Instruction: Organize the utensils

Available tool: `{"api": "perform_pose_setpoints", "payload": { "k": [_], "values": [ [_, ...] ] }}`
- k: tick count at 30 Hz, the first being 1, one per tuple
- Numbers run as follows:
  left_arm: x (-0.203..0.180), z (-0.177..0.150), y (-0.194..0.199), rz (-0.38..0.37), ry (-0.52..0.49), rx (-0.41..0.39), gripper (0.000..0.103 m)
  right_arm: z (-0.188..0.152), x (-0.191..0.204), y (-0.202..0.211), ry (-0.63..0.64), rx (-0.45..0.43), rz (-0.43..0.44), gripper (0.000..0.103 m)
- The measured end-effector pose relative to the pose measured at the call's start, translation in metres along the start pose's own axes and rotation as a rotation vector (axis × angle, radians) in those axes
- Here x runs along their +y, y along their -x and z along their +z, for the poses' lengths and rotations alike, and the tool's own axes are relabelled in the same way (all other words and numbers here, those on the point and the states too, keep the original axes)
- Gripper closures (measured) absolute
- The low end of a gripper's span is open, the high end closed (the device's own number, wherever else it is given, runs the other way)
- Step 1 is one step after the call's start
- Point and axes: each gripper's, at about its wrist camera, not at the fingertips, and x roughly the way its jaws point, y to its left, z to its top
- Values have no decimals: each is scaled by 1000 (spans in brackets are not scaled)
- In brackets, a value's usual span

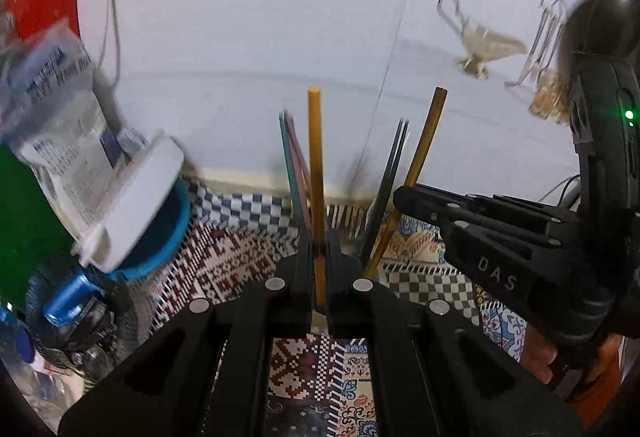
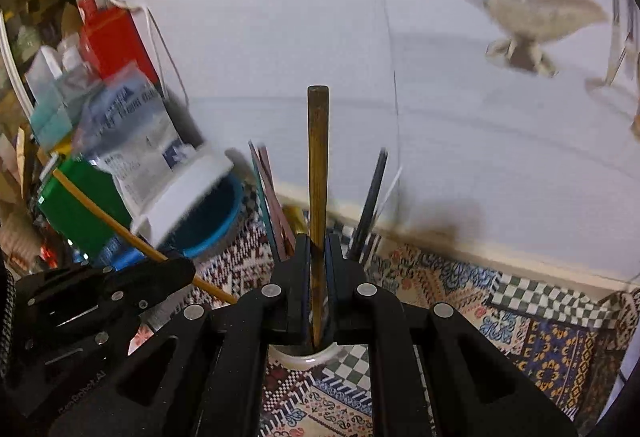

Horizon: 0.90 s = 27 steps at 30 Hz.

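My left gripper is shut on a yellow-orange chopstick that stands upright between its fingers. My right gripper is shut on a brown chopstick, also upright; it shows in the left wrist view leaning beside the right gripper's fingers. The yellow chopstick shows in the right wrist view, held by the left gripper. Teal and pink chopsticks and dark chopsticks stand behind. A white cup rim lies under the right gripper.
A patterned cloth covers the table against a white wall. At left are a blue bowl, a white-capped packet, a green box and a red carton. A silver lamp-shaped ornament is at right.
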Motion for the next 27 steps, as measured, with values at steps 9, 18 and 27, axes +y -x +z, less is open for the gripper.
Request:
{"api": "perform_pose_setpoints", "payload": {
  "k": [9, 18, 27],
  "values": [
    [7, -12, -29, -2, 20, 100, 100, -20, 0, -17, 34, 109, -9, 96],
    [0, -16, 2, 9, -10, 72, 86, -30, 4, 16, 42, 106, 3, 85],
    [-16, -16, 107, -27, -71, -127, 85, -33, 25, 133, 57, -127, -31, 85]
  ]
}}
